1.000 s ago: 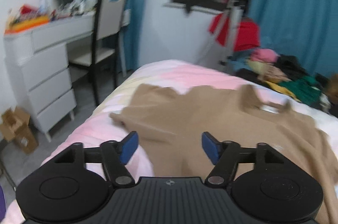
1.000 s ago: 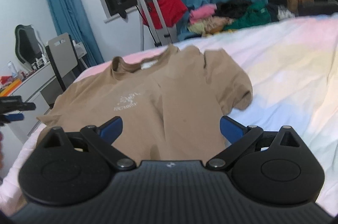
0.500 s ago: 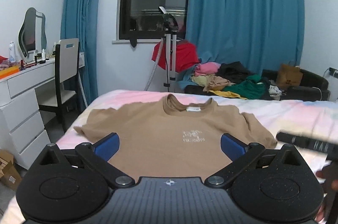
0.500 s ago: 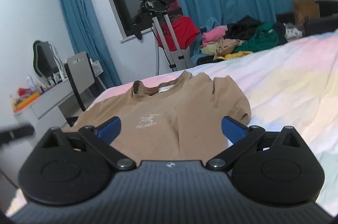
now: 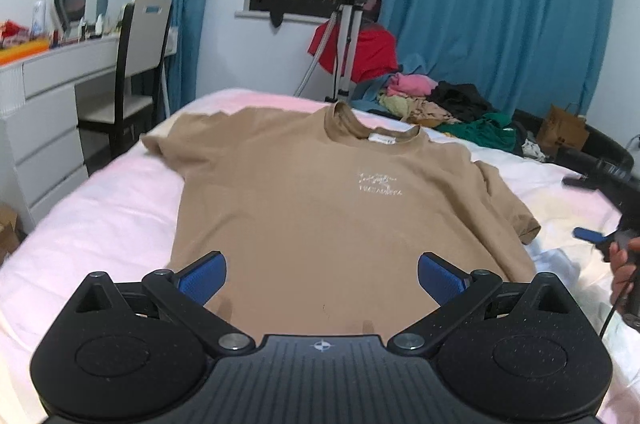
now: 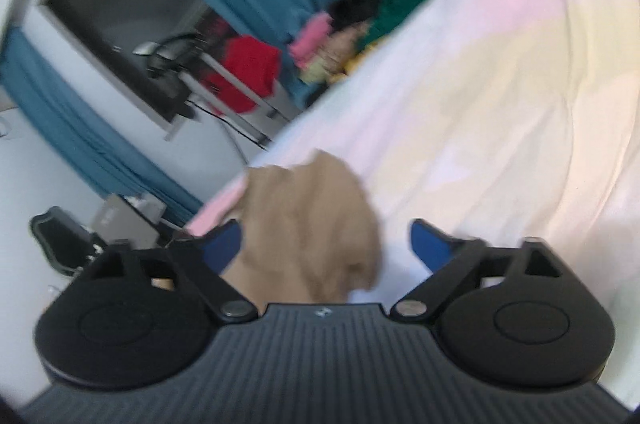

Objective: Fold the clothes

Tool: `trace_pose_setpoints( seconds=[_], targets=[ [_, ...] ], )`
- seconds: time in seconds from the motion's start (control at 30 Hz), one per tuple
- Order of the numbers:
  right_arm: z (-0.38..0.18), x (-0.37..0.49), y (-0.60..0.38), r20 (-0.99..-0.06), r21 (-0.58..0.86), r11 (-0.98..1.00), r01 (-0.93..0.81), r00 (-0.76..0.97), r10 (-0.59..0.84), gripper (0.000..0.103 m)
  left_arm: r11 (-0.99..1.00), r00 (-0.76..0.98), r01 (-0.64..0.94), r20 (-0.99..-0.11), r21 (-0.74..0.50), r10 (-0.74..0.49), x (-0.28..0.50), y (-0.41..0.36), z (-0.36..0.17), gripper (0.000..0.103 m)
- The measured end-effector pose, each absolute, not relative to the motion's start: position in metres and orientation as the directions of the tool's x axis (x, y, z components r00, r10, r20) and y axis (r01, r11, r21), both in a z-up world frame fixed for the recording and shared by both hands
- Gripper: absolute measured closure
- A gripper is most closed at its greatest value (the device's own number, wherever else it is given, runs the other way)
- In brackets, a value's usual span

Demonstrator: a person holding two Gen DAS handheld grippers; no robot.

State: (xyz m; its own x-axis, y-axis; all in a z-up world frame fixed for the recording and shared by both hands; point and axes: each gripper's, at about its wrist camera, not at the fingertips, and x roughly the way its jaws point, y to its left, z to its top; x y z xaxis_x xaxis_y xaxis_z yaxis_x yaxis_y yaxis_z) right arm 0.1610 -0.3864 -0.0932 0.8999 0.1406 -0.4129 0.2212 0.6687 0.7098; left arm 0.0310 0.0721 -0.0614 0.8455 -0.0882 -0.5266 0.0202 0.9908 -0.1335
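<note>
At the bottom of the frame, left gripper (image 5: 322, 280) and right gripper (image 6: 326, 248) both spread wide, holding nothing. In the middle, tan T-shirt (image 5: 320, 200) flat, unfolded, on the bed (image 5: 100, 216): probably light, soft; best pinched at sleeve or hem. Free sheet on both sides; clothes pile (image 5: 448, 104) farther behind.

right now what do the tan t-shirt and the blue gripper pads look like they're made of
Tan t-shirt: soft matte knit, probably cotton jersey; it drapes and wrinkles at the sleeves, with a ribbed collar. Left gripper pads: blue, finely textured, likely rubber or grippy plastic; cannot tell which.
</note>
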Motion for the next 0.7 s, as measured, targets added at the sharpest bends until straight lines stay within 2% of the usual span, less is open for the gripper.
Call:
trace_pose_setpoints(
  seconds=[0.2, 0.3, 0.33, 0.37, 0.4, 0.43, 0.53, 0.7],
  targets=[
    [-0.108, 0.185, -0.38, -0.415, 0.693, 0.692, 0.202, 0.897, 0.153, 0.028, 0.985, 0.832, 0.001, -0.546, -0.174, -0.097, 0.048, 0.075, -0.074, 0.0],
    [-0.115, 0.196, -0.377, -0.417, 0.684, 0.704, 0.193, 0.895, 0.16, 0.039, 0.982, 0.825, -0.009, -0.556, -0.19, -0.1, 0.057, 0.076, -0.081, 0.0],
    [-0.117, 0.2, -0.376, -0.417, 0.681, 0.707, 0.19, 0.894, 0.162, 0.052, 0.983, 0.822, -0.009, -0.56, -0.185, -0.098, 0.059, 0.074, -0.083, 0.0],
    [-0.12, 0.204, -0.375, -0.418, 0.678, 0.711, 0.186, 0.894, 0.164, 0.073, 0.984, 0.82, -0.009, -0.565, -0.18, -0.096, 0.062, 0.072, -0.085, 0.0],
    [-0.122, 0.208, -0.374, -0.418, 0.675, 0.715, 0.183, 0.893, 0.166, 0.086, 0.985, 0.817, -0.009, -0.569, -0.175, -0.093, 0.064, 0.069, -0.087, 0.0],
    [-0.124, 0.212, -0.373, -0.419, 0.672, 0.718, 0.18, 0.892, 0.168, 0.093, 0.986, 0.814, -0.01, -0.573, -0.168, -0.09, 0.066, 0.068, -0.089, 0.0],
    [-0.13, 0.222, -0.371, -0.419, 0.659, 0.732, 0.171, 0.892, 0.169, 0.094, 0.988, 0.812, -0.015, -0.578, -0.153, -0.077, 0.07, 0.064, -0.09, 0.0],
    [-0.093, 0.202, -0.371, -0.382, 0.54, 0.814, 0.213, 0.924, 0.011, 0.094, 0.984, 0.83, -0.01, -0.55, -0.18, -0.092, 0.062, 0.068, -0.083, 0.0]
  ],
)
